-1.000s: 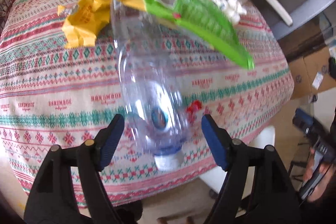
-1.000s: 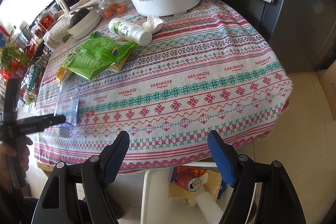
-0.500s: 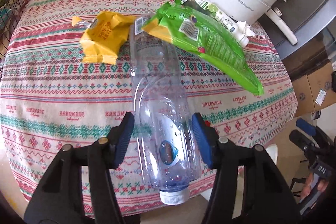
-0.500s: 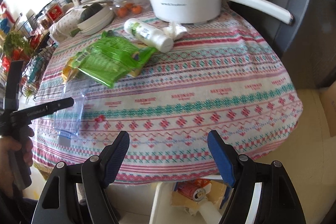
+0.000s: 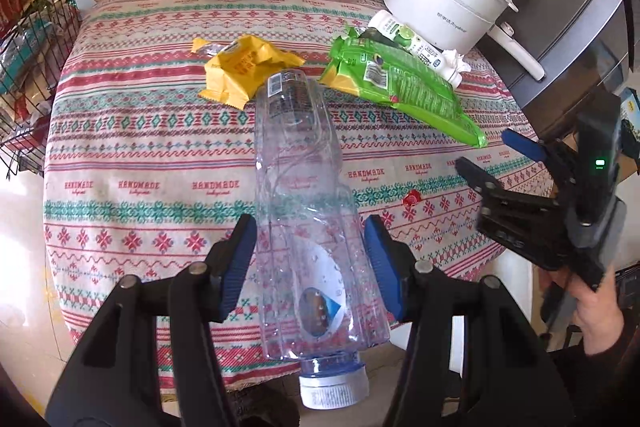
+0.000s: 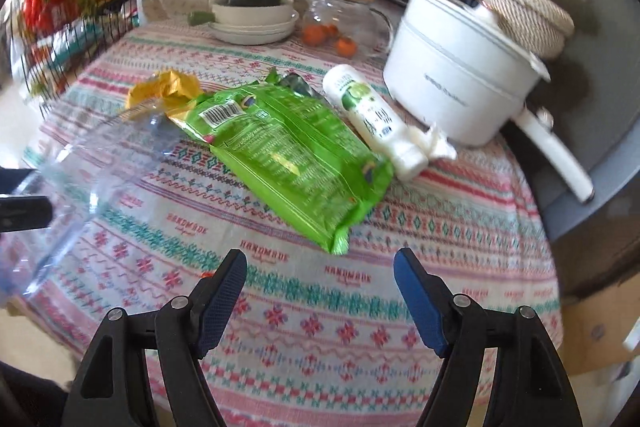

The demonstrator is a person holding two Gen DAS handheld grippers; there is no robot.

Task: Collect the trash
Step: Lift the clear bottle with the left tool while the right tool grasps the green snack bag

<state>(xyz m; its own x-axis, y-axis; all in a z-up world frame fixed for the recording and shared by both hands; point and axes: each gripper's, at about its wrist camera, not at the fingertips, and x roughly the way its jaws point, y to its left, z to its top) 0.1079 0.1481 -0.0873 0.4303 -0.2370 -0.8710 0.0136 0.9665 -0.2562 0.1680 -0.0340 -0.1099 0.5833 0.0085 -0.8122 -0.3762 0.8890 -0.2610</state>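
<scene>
- Left gripper (image 5: 310,259) pinches the clear bottle (image 5: 308,211) at its lower body, cap end past the near edge of the table (image 5: 132,155).
- Right gripper (image 6: 320,291) is spread wide and holds nothing, poised over the near edge facing the green bag (image 6: 288,155).
- Risk: the thin bottle may buckle and slip from the pads, or its far end may drag the yellow wrapper (image 5: 244,67).
- The near-right tabletop is bare; the pot (image 6: 456,83) crowds the far right.
</scene>
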